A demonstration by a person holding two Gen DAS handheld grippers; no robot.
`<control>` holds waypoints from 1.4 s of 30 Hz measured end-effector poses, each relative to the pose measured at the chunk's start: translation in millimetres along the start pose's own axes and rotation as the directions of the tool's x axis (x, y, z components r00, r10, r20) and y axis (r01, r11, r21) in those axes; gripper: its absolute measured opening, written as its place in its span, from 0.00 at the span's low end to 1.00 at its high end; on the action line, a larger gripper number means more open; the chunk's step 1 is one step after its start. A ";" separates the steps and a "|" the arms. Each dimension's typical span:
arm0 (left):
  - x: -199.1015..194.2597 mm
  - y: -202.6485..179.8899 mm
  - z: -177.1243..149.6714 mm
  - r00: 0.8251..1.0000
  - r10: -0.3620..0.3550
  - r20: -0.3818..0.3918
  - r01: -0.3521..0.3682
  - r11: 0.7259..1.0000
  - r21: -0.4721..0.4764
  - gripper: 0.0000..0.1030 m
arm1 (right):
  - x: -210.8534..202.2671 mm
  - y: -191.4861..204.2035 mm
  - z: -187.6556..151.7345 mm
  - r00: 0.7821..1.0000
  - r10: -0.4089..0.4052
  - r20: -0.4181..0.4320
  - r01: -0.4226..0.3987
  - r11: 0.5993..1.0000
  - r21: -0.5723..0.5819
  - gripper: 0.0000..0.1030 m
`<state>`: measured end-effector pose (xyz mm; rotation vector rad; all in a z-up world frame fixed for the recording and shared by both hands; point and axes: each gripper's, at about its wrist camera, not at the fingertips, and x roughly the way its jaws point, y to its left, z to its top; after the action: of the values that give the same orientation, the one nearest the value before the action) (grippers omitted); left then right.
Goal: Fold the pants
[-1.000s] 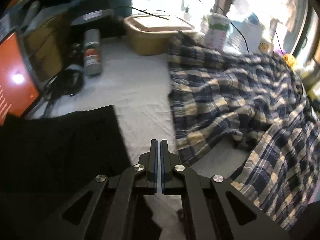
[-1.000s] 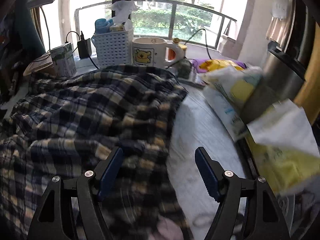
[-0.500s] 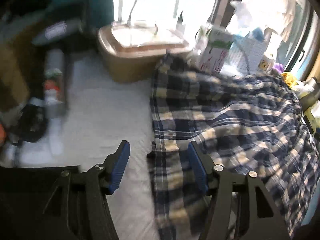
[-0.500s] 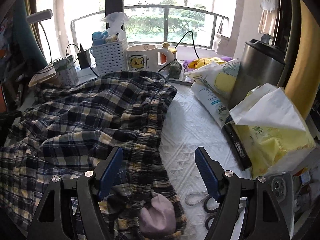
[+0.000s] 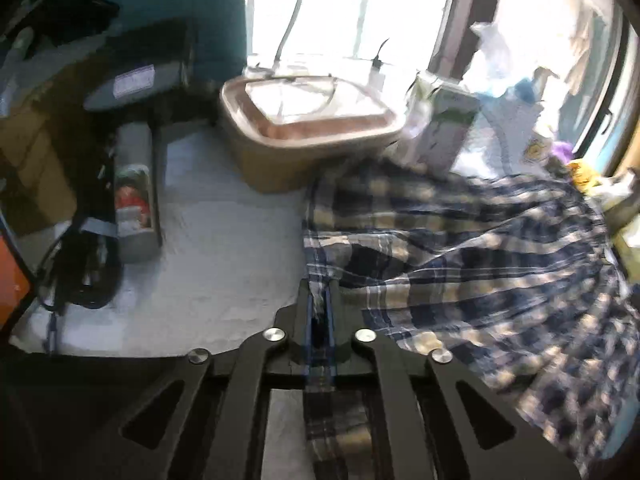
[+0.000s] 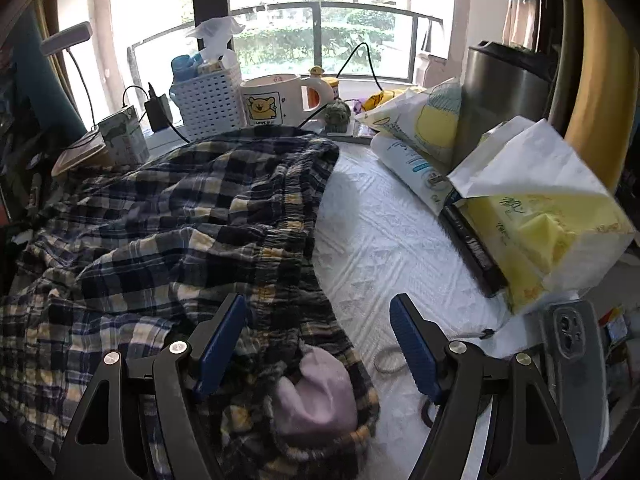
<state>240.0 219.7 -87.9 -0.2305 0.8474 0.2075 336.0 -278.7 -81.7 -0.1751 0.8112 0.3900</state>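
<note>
The plaid pants (image 6: 168,220) lie rumpled across the desk (image 6: 384,240), reaching from its back edge by the window toward the near edge. The left gripper (image 5: 320,300) is clamped on a hem at the pants' left side; the right gripper (image 6: 318,340) hangs with its jaws apart over the waistband, gripping nothing. Pulling one-handed could drag cloth into the mug (image 6: 272,100) or the tissue pack (image 6: 548,232) crowding the right edge, or slip the thin hem free.
</note>
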 end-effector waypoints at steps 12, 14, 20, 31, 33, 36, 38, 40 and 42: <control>-72.1 -33.4 -92.7 0.983 -0.157 -0.095 0.163 0.985 0.059 0.62 | -29.9 1.5 -22.4 1.000 0.009 0.027 -0.008 1.000 -0.013 0.74; -67.7 -38.5 -109.3 0.979 -0.154 -0.134 0.164 0.984 0.064 0.62 | -32.0 2.6 -28.9 1.000 0.000 0.018 0.000 1.000 -0.020 0.74; -59.9 -46.7 -119.7 0.984 -0.128 -0.126 0.137 0.988 0.067 0.59 | -38.7 0.3 -44.8 1.000 0.014 0.004 -0.014 0.999 -0.041 0.74; -48.5 -44.8 -77.7 0.999 -0.034 -0.032 0.038 0.990 0.136 0.01 | -23.6 21.1 -54.6 1.000 -0.004 -0.029 0.000 0.990 -0.144 0.41; -42.6 -40.1 -66.7 1.000 -0.019 -0.020 0.021 0.990 0.142 0.01 | -25.0 22.0 -49.4 1.000 -0.010 -0.029 0.005 0.987 -0.158 0.23; -32.1 -27.5 -51.1 0.999 0.036 0.013 -0.038 0.989 0.144 0.01 | -26.9 19.6 -40.7 1.000 -0.015 -0.024 0.012 0.990 -0.141 0.22; -26.3 -16.3 -43.4 0.999 0.033 -0.008 -0.032 0.992 0.121 0.01 | -26.5 18.4 -35.1 0.999 -0.035 -0.020 0.032 0.991 -0.128 0.22; -30.7 -9.8 -42.2 0.999 0.046 -0.024 -0.043 0.993 0.109 0.01 | -25.4 18.4 -32.2 0.999 -0.045 -0.022 0.041 0.991 -0.125 0.22; -44.7 -10.0 -48.8 1.000 0.024 -0.014 -0.022 0.994 0.108 0.02 | -26.2 20.3 -31.1 0.998 -0.055 -0.022 0.052 0.990 -0.129 0.22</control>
<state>179.1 192.4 -84.0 -0.1214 0.8738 0.1812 290.7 -276.5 -83.6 -0.3217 0.8056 0.3900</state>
